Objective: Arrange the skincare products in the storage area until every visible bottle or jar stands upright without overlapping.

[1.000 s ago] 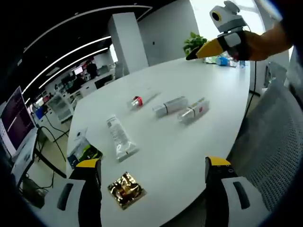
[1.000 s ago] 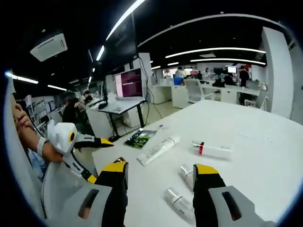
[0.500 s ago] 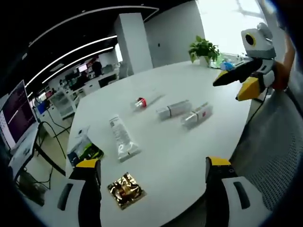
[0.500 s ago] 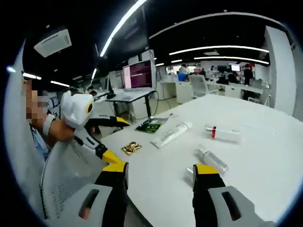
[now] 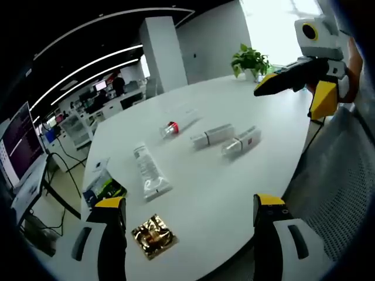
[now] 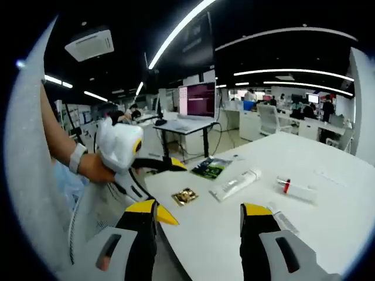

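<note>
while both grippers hang open, every product lies flat on the table

left gripper view: left gripper [image 5: 187, 219] is above the near edge of the white table [image 5: 246, 175], jaws wide apart, nothing between them. four skincare items lie on their sides mid-table, none upright, none overlapping:
- white squeeze tube [image 5: 149, 171], nearest, lying lengthwise away from the camera
- red-collared bottle [image 5: 177, 124], farther back
- grey-white bottle [image 5: 211, 135], just right of it
- bottle with red label [image 5: 241, 141], beside the grey-white one, close but apart

a gold foil packet [image 5: 153, 235] sits near the table edge, just right of the left jaw. a green-and-black packet [image 5: 103, 187] lies at the left edge of the table. potted plant [image 5: 251, 58] at the far end. right gripper [image 5: 290, 82] is up at the right, over the far table edge, well clear of the products.

right gripper view: right gripper [image 6: 199, 216] jaws apart, empty, off the table corner. left gripper [image 6: 153, 175] is held in a hand [image 6: 96, 167] at left, beside the edge. squeeze tube [image 6: 236, 182], red-collared bottle [image 6: 299, 188], foil packet [image 6: 185, 196] and green packet [image 6: 211, 167] all lie flat.
</note>
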The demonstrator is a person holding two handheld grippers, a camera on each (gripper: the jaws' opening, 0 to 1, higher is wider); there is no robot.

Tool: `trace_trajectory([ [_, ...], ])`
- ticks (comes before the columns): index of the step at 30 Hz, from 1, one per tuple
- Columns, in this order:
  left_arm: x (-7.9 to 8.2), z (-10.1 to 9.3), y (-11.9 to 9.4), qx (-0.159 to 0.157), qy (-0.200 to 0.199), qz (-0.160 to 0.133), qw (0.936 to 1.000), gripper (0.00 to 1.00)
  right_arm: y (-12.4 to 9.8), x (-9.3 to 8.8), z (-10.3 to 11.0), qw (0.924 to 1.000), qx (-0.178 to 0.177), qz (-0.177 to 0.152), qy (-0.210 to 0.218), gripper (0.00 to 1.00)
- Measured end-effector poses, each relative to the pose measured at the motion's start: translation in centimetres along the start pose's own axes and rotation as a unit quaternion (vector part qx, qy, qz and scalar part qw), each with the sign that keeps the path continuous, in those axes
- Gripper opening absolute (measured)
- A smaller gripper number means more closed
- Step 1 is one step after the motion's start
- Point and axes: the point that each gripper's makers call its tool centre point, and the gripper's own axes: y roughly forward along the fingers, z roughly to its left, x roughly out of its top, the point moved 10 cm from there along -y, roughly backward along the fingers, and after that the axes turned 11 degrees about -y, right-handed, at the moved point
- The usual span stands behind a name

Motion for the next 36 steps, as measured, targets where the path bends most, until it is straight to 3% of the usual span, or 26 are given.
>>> trace_trajectory([
  [1, 0.0, 0.0, 0.0, 0.0, 0.0, -0.002, 1.0, 0.87, 0.4, 1.8, 0.0, 1.0, 0.003, -0.009, 0.0, 0.54],
  [2, 0.0, 0.1, 0.0, 0.002, 0.0, -0.002, 1.0, 0.86, 0.6, 2.4, -0.1, 0.9999, 0.004, -0.016, -0.001, 0.54],
  [4, 0.0, 0.2, -0.1, 0.005, -0.002, -0.003, 1.0, 0.86, 1.4, 6.3, 0.0, 0.9963, 0.015, -0.083, 0.018, 0.54],
  [6, 0.1, 0.2, -0.1, 0.008, -0.001, -0.006, 1.0, 0.86, 2.2, 8.7, 0.2, 0.992, 0.024, -0.12, 0.034, 0.55],
  [10, 0.1, 0.2, -0.2, 0.009, 0.003, -0.009, 0.9999, 0.86, 3.6, 12.1, 0.7, 0.986, 0.054, -0.148, 0.055, 0.56],
  [14, 0.0, 0.2, -0.3, 0.006, 0.003, -0.01, 0.9999, 0.85, 5.0, 15.0, 0.6, 0.9792, 0.09, -0.175, 0.05, 0.56],
  [15, 0.0, 0.2, -0.3, 0.006, 0.003, -0.01, 0.9999, 0.85, 5.5, 15.3, 0.6, 0.9778, 0.111, -0.171, 0.045, 0.57],
  [16, -0.1, 0.2, -0.3, 0.009, 0.003, -0.006, 0.9999, 0.83, 6.4, 15.3, 0.3, 0.9799, 0.129, -0.144, 0.05, 0.58],
  [18, -0.2, 0.2, -0.3, 0.01, 0.003, -0.004, 0.9999, 0.82, 7.3, 15.8, -0.5, 0.9826, 0.133, -0.117, 0.057, 0.59],
  [20, -0.2, 0.4, -0.5, 0.013, 0.001, -0.003, 0.9999, 0.8, 8.1, 17.9, -1.2, 0.9797, 0.139, -0.136, 0.049, 0.59],
  [22, -0.3, 0.4, -0.5, 0.013, -0.003, -0.003, 0.9999, 0.8, 8.5, 20.2, -1.9, 0.977, 0.143, -0.158, 0.014, 0.59],
  [26, -0.4, 0.3, -0.5, 0.01, -0.001, -0.003, 0.9999, 0.8, 9.8, 22.7, -3.6, 0.9748, 0.165, -0.142, -0.049, 0.57],
  [29, -0.5, 0.2, -0.6, 0.008, 0.001, -0.002, 1.0, 0.82, 10.9, 22.6, -4.9, 0.9735, 0.183, -0.101, -0.093, 0.56],
  [31, -0.6, 0.2, -0.5, 0.008, 0.002, -0.001, 1.0, 0.83, 11.6, 21.8, -5.4, 0.9677, 0.213, -0.055, -0.123, 0.55],
  [36, -0.8, 0.3, -0.4, 0.01, -0.01, 0.008, 0.9999, 0.81, 13.2, 19.6, -6.5, 0.9455, 0.257, 0.03, -0.197, 0.57],
])
